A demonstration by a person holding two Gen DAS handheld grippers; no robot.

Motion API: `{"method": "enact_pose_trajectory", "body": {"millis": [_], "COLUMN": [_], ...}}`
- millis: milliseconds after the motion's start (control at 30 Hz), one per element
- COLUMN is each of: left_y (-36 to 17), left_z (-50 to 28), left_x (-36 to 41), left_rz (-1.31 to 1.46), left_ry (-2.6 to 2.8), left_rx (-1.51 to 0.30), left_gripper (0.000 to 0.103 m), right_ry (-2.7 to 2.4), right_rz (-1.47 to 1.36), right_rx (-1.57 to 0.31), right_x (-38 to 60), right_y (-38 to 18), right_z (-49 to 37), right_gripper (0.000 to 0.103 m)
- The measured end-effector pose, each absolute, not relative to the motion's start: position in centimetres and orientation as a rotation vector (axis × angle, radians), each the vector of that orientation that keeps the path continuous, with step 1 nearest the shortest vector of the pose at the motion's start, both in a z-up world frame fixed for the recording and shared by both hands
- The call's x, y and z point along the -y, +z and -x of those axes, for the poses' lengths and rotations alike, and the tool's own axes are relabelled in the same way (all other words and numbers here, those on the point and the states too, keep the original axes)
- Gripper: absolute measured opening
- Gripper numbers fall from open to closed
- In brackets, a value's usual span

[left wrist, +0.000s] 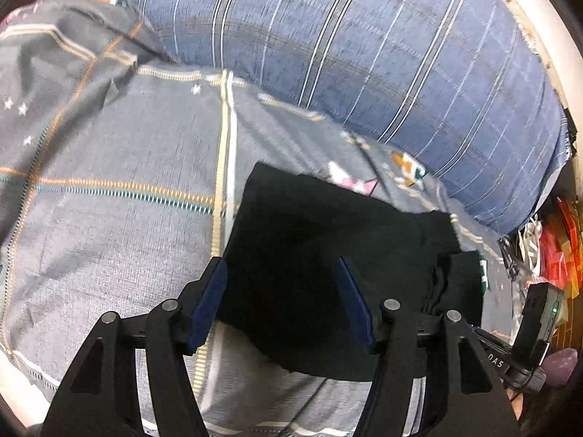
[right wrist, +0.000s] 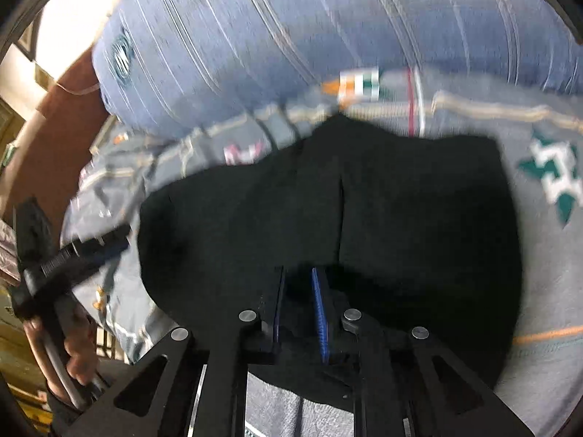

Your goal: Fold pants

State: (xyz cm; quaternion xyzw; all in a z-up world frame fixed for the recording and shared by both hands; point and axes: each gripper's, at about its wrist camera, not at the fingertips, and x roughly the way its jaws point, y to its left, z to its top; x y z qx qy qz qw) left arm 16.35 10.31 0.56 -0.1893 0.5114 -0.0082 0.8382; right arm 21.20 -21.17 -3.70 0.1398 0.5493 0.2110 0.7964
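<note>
Pants [left wrist: 313, 255], black and folded into a squat bundle, lie on the grey patterned bedsheet [left wrist: 109, 218], and that is what I have under both tools. My left gripper [left wrist: 280, 280] has its blue-padded fingers [left wrist: 209, 302] spread wide above the near edge of the cloth, with nothing caught between them. My right gripper [right wrist: 297, 284] has its fingers drawn close, only a narrow gap showing, over the near hem of the pants; the picture is too dark and blurred for me to say whether they pinch the fabric. From the right wrist I see the left tool off to the side with a hand [right wrist: 78, 357] on its handle. Beyond the pants, a blue striped pillow [left wrist: 364, 54] lies along the far side of the bed.
</note>
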Motion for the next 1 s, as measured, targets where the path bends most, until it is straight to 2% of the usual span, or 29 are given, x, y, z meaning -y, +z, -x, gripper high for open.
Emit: {"method": "enact_pose_trajectory", "body": {"millis": [67, 100, 200, 333, 767, 867, 933, 1000], "left_y": [-0.7, -1.2, -2.0, -3.1, -4.2, -4.2, -4.1, -3.9], "left_z": [-16.0, -15.7, -14.8, -14.6, -13.7, -14.1, -14.2, -14.2], "left_x": [-11.3, -11.6, -12.8, -13.4, -13.9, -13.8, -14.0, -14.2], "left_rz": [0.446, 0.464, 0.535, 0.582, 0.742, 0.733, 0.758, 0.775], "left_ry": [-0.005, -0.001, -0.017, -0.042, -0.016, -0.009, 0.0, -0.004], "left_rx": [-1.099, -1.106, -1.112, -1.127, -1.121, -1.109, -1.092, -1.082], "left_gripper": [0.061, 0.061, 0.061, 0.061, 0.06, 0.06, 0.046, 0.04], "right_ry": [0.444, 0.452, 0.51, 0.6, 0.672, 0.692, 0.703, 0.716], "right_rz": [-0.259, -0.266, -0.341, -0.403, -0.388, -0.389, -0.402, -0.412], "right_rx": [-1.148, -1.129, -1.06, -1.039, -1.104, -1.108, -1.116, -1.118], "right_x": [20.7, 20.5, 20.4, 18.9, 14.6, 13.6, 13.1, 13.0], "right_y": [-3.2, -2.8, -1.0, -0.4, -2.5, -3.0, -3.4, -3.6], "right_z": [-20.8, -20.5, -20.0, -20.0, -19.8, -20.3, -20.7, -20.8], "right_gripper": [0.012, 0.019, 0.019, 0.034, 0.039, 0.044, 0.044, 0.044]}}
